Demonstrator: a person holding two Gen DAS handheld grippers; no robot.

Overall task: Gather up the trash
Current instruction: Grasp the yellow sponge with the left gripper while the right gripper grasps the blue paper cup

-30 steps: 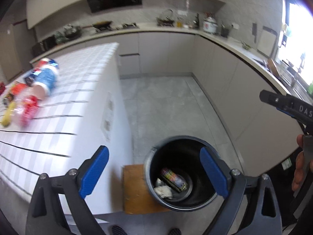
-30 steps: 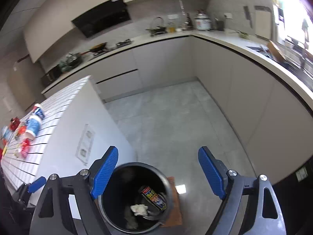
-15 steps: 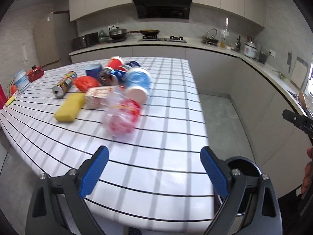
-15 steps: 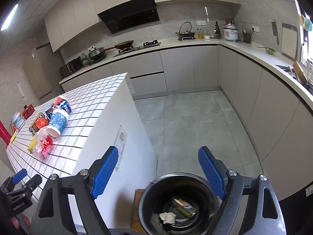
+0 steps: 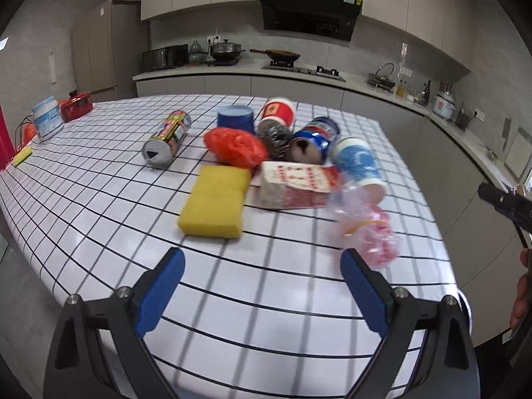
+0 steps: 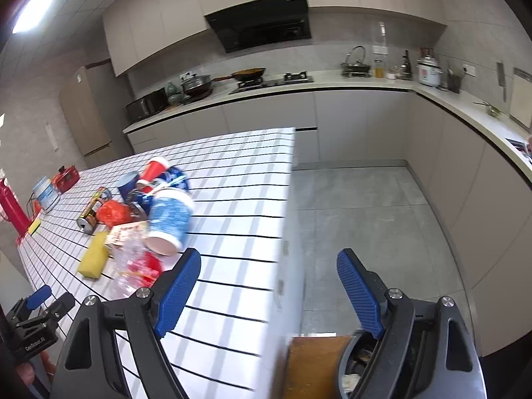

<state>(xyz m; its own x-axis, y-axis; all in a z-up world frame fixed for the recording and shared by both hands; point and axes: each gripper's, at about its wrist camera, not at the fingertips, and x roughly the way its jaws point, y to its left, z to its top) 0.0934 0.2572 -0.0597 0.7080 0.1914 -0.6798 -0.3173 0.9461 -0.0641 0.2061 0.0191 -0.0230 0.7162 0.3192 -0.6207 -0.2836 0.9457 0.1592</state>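
Now, from left to right on the checkered tabletop (image 5: 99, 206) lie a can (image 5: 166, 139), a yellow sponge (image 5: 214, 204), a red bag (image 5: 234, 146) and a blue cup (image 5: 357, 163). Both the left gripper (image 5: 262, 286) and the right gripper (image 6: 267, 296) hover with fingers apart, holding nothing; the bin (image 6: 352, 362) stands on the floor below the right one.

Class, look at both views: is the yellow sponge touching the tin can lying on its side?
Apart. The left wrist view shows bare tablecloth between the yellow sponge and the tin can.
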